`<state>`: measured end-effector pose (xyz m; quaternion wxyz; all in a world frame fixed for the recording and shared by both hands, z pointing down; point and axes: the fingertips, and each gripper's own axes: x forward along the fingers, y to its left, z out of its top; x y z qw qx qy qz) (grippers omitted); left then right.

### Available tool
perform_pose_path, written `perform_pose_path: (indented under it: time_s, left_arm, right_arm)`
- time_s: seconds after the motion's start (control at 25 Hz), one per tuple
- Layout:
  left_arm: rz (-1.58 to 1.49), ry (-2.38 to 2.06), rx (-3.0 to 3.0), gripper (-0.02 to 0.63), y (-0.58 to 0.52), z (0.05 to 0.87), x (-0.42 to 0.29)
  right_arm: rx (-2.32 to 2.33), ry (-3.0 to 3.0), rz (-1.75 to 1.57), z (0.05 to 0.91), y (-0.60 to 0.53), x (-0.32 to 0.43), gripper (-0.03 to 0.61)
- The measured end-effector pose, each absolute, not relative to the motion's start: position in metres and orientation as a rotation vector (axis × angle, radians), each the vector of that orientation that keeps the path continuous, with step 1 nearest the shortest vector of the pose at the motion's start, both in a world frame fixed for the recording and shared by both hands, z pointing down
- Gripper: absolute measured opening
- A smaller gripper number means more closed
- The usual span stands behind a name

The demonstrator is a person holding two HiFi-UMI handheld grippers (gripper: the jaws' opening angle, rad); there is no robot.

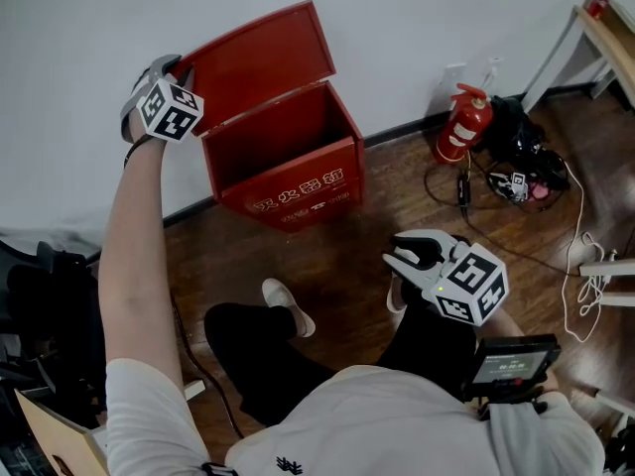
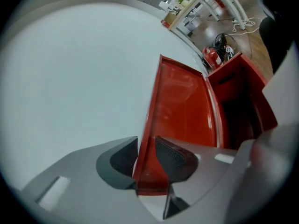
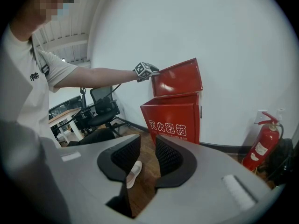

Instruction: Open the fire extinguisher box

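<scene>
Upper left: box (image 1: pixel 298 181) lid (image 1: pixel 260 62) raised, left claw (image 2: pixel 145 160) clenched on its edge; right claw (image 3: pixel 147 160) released, empty. Thin edge may slip, lid slams.

Even, dim indoor light; both gripper views bend strongly at the edges.

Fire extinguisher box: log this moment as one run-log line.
lid: raised; left gripper: shut on lid; right gripper: open, empty; extinguisher: outside box
</scene>
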<state>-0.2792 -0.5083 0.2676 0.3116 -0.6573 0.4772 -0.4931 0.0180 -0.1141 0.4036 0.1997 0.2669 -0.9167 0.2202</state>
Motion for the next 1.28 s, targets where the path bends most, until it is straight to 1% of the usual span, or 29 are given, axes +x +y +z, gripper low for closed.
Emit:
perform_pose_path:
  time_s: [0.12, 0.24, 0.36, 0.48, 0.8, 0.96, 1.28]
  left_arm:
    - [-1.251, 1.27, -1.767, 0.117, -0.49, 0.26, -0.277]
    - [-1.199, 1.267, -1.83, 0.101, -0.461, 0.251, -0.273]
    - [-1.064, 1.284, -1.919, 0.071, -0.417, 0.222, -0.269]
    - [-0.943, 1.272, -2.032, 0.071, -0.365, 0.207, -0.256]
    - [-0.717, 1.249, -2.282, 0.069, -0.223, 0.212, -0.219]
    - [-0.614, 1.263, -2.391, 0.067, -0.153, 0.216, -0.204]
    - [-0.464, 1.172, -2.694, 0.067, -0.06, 0.246, -0.159]
  right_arm:
    - [0.741, -2.568, 0.605, 0.4, -0.11, 0.018, 0.104]
    - [0.741, -2.577, 0.589, 0.394, -0.103, 0.015, 0.104]
    - [0.746, -2.601, 0.553, 0.378, -0.096, 0.006, 0.104]
    - [0.741, -2.613, 0.52, 0.366, -0.095, -0.001, 0.104]
    - [0.769, -2.635, 0.461, 0.343, -0.108, -0.005, 0.104]
    - [0.785, -2.651, 0.461, 0.33, -0.096, -0.004, 0.104]
    - [0.768, -2.694, 0.384, 0.309, -0.08, -0.004, 0.103]
